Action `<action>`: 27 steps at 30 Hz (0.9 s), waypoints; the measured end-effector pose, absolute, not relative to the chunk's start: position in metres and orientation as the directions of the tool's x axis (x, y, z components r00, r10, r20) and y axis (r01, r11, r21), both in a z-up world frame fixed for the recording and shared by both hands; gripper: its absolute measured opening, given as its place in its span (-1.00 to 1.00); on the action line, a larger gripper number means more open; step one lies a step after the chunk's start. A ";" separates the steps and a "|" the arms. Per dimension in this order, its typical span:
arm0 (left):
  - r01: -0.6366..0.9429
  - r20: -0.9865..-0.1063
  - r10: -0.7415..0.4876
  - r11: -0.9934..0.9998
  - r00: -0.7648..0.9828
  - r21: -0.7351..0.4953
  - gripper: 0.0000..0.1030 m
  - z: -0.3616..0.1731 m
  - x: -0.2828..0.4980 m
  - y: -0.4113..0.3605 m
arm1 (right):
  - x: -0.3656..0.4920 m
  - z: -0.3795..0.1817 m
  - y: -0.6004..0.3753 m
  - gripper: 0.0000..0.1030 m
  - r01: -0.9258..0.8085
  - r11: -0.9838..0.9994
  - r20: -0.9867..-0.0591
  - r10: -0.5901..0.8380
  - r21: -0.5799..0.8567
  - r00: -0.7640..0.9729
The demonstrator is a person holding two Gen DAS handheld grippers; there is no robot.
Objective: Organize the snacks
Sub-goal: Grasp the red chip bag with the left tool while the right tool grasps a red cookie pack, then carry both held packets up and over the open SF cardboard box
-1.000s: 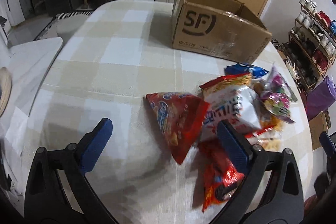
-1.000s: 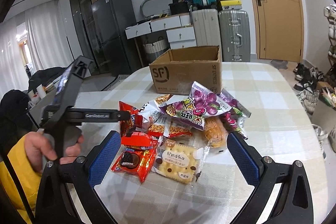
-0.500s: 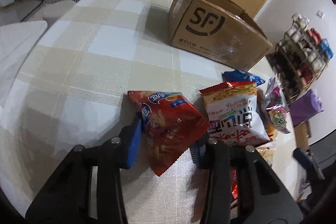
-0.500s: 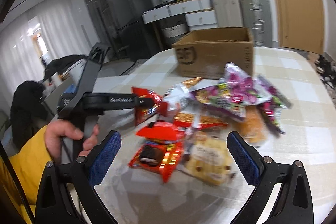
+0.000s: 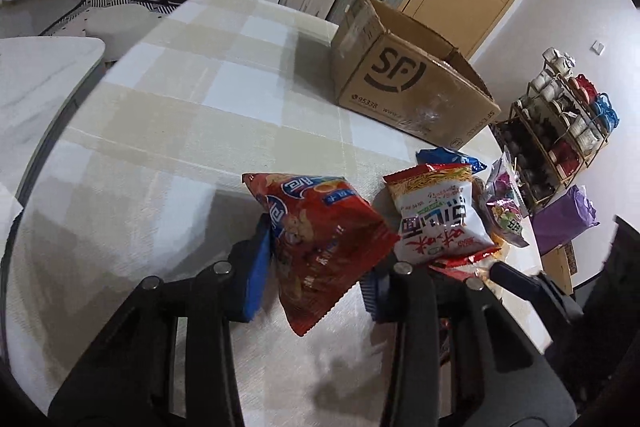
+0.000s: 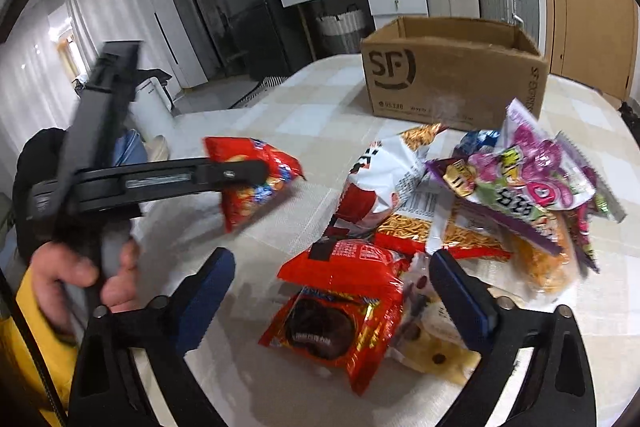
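We are pinching the red chip bag [image 5: 320, 243] in our left hand-held gripper [image 5: 316, 267], above the desk [image 5: 180, 131], with the cardboard box [image 5: 404, 87] far-right of it, while our right hand-held gripper [image 6: 340, 287] is hovering open over the snack pile [image 6: 440, 211].

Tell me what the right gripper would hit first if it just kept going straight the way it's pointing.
Most likely the red snack packs: the right gripper is open, and the red pack with the chocolate cookie picture lies between its fingers, a second red pack just beyond. Depth is uncertain, but the cardboard box stands well behind.
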State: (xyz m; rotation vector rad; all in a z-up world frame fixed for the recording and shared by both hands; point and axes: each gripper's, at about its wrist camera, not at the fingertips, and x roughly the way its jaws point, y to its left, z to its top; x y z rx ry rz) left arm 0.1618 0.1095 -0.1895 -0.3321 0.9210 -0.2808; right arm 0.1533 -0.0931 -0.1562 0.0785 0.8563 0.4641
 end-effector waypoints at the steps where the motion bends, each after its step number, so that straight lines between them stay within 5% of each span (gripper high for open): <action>1: 0.094 -0.725 -0.377 0.912 0.577 -0.400 -0.32 -0.189 0.160 0.112 | 0.155 -0.158 -0.091 0.59 -0.361 0.897 -0.718 0.425 0.254 0.551; 10: 0.092 -0.706 -0.387 0.904 0.593 -0.419 -0.32 -0.180 0.138 0.133 | 0.172 -0.175 -0.083 0.21 -0.318 0.918 -0.761 0.379 0.236 0.527; 13: 0.091 -0.703 -0.388 0.902 0.596 -0.421 -0.32 -0.177 0.134 0.135 | 0.169 -0.175 -0.086 -0.08 -0.314 0.917 -0.757 0.383 0.245 0.529; 27: 0.142 -0.662 -0.394 0.905 0.637 -0.402 -0.32 -0.141 0.106 0.132 | 0.123 -0.128 -0.115 -0.09 -0.345 0.881 -0.621 0.473 0.323 0.626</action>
